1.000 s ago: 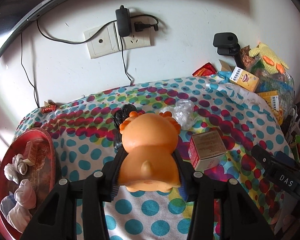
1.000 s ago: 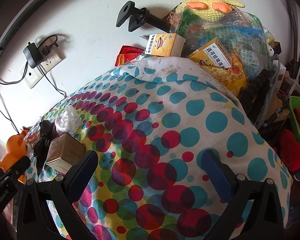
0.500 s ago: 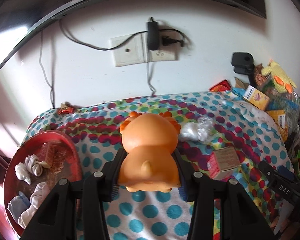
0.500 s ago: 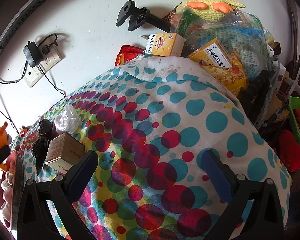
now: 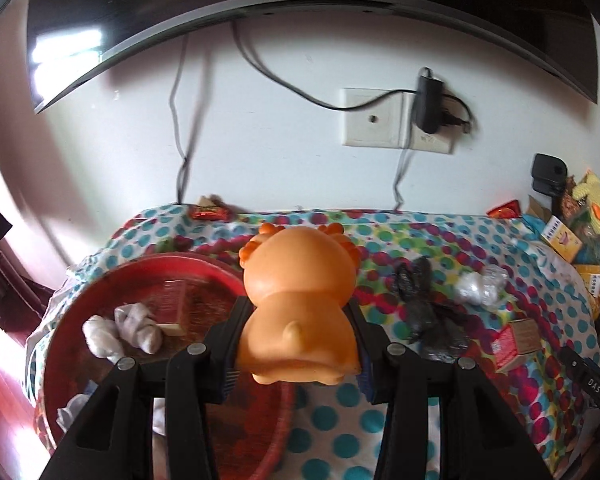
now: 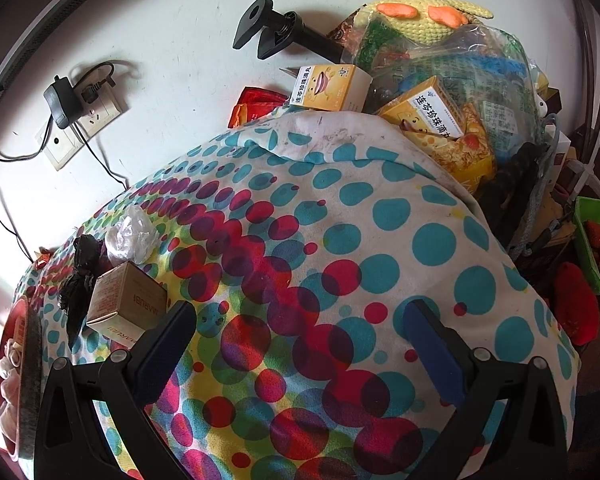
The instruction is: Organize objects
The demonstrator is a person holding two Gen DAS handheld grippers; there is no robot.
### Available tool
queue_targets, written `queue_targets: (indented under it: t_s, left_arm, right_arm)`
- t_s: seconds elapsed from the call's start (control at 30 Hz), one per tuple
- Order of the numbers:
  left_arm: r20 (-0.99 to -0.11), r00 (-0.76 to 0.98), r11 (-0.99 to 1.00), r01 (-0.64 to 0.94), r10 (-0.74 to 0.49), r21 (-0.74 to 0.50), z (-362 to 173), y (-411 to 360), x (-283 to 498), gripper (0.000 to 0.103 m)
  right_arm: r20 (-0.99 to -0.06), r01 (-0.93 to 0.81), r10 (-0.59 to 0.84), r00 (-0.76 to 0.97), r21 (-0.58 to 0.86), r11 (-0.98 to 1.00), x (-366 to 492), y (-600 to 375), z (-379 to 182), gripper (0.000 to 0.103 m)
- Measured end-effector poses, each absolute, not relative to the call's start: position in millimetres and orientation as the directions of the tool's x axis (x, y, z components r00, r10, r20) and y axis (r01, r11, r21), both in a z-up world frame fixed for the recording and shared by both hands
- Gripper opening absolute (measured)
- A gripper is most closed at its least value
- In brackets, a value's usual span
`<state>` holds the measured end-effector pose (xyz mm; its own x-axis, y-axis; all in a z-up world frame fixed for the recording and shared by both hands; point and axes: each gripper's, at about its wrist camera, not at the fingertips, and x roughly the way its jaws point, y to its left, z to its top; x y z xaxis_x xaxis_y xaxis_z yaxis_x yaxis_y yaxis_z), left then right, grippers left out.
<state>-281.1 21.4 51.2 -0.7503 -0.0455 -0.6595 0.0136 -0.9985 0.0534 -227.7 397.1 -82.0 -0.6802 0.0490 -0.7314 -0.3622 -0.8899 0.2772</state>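
The left claw (image 5: 298, 354) is closed on the one orange toy (image 5: 298, 304), whose long axis runs away from the camera. The one red tray (image 5: 80, 312) lies just left of and below it, so the left hand is the nearer. On the counter's dotted cloth (image 6: 380, 240) remain one brown box (image 6: 126, 306), one black bag (image 5: 424, 312) and one clear wrapper (image 5: 480, 286). The right claw (image 6: 300, 344) is wide open and empty.
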Motion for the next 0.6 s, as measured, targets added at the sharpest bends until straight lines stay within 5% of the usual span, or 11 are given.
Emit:
queue_targets:
  t_s: [0.6]
  left_arm:
    - [-0.667,-0.710,-0.966,0.254,-0.224,0.055,64.0,-157.5,-268.3,0.046]
  right_arm:
    - [-0.742,-0.367,0.065,-0.667,0.251,-0.896,-230.1,393.6,-81.5,0.103]
